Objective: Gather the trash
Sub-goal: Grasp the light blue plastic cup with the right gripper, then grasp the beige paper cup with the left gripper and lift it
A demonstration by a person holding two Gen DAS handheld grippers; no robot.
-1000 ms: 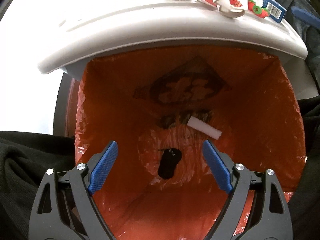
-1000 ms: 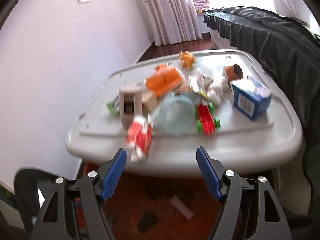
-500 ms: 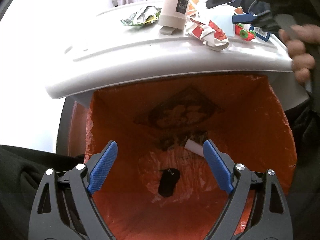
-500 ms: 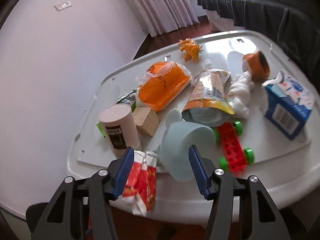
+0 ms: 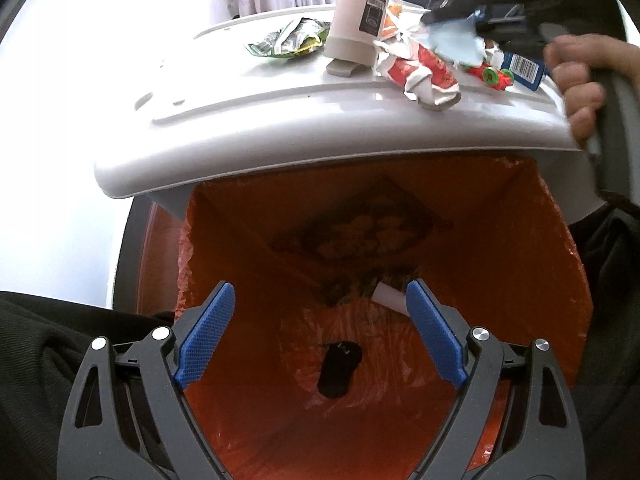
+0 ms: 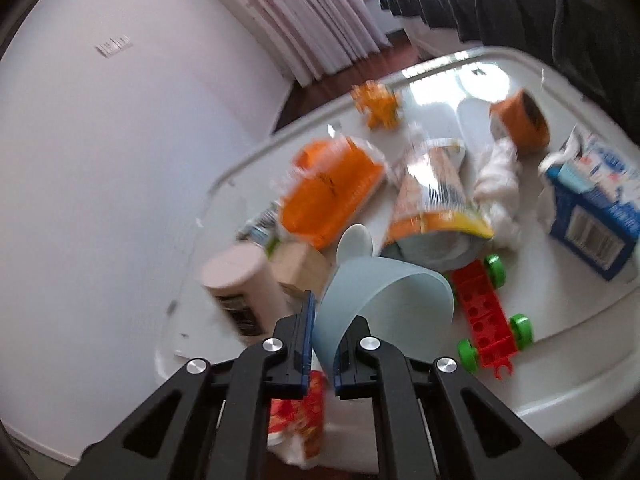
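My right gripper (image 6: 324, 320) is shut on the rim of a pale blue plastic cup (image 6: 384, 292) lying on its side on the white table top (image 6: 560, 368). Trash lies around the cup: a red and white wrapper (image 6: 296, 412), an orange packet (image 6: 332, 196), a snack bag (image 6: 436, 196), a crumpled tissue (image 6: 496, 184) and a blue carton (image 6: 592, 216). Below the table edge, my left gripper (image 5: 320, 292) hangs open and empty over the orange-lined bin (image 5: 500, 280). Inside the bin lie a white piece (image 5: 390, 298) and a black object (image 5: 338, 368).
A white cylinder container (image 6: 244, 292), a wooden block (image 6: 300, 264), a red toy car (image 6: 486, 312) and an orange cup (image 6: 520, 120) also stand on the table. A green wrapper (image 5: 288, 38) lies at its left. A hand (image 5: 580, 80) holds the right gripper. Dark cloth flanks the bin.
My right gripper moved in over the table and its jaws went from wide open to shut on the blue cup. The left wrist view tilted up, showing more of the table top.
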